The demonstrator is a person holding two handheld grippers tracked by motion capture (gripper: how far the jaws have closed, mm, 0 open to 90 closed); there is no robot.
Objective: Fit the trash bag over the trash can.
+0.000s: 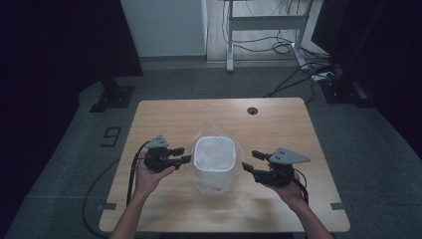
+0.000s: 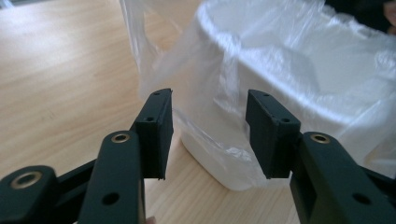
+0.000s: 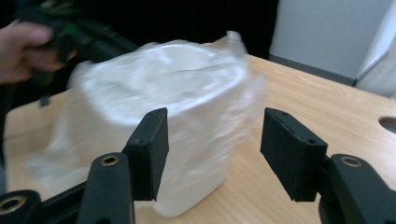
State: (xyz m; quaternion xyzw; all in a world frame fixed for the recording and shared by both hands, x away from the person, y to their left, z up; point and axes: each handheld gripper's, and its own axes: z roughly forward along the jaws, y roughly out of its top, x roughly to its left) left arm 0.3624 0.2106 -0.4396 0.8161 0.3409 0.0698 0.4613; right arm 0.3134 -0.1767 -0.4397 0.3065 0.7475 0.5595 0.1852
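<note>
The wooden table (image 1: 164,119) carries everything; near its middle, a little towards my side, stands the white bin (image 1: 214,158), upright, mouth up, long axis vertical, its rounded-square opening facing the high camera; the clear plastic bag (image 1: 209,130) lines it and spills over the rim, loose film skirting the walls down to the tabletop. My left gripper (image 1: 185,155) sits just beside the bin's left wall, jaws parted, nothing pinched, film hanging in front of them in the left gripper view; my right gripper (image 1: 251,161) waits off the right wall, likewise released and empty-handed, the bin blurred ahead of it. I judge the step to be fitting the liner, with both claws between grips; next I would need to catch the slack film at each side; pinch only the plastic, not the rim; and draw it down evenly without tipping the light bin.
</note>
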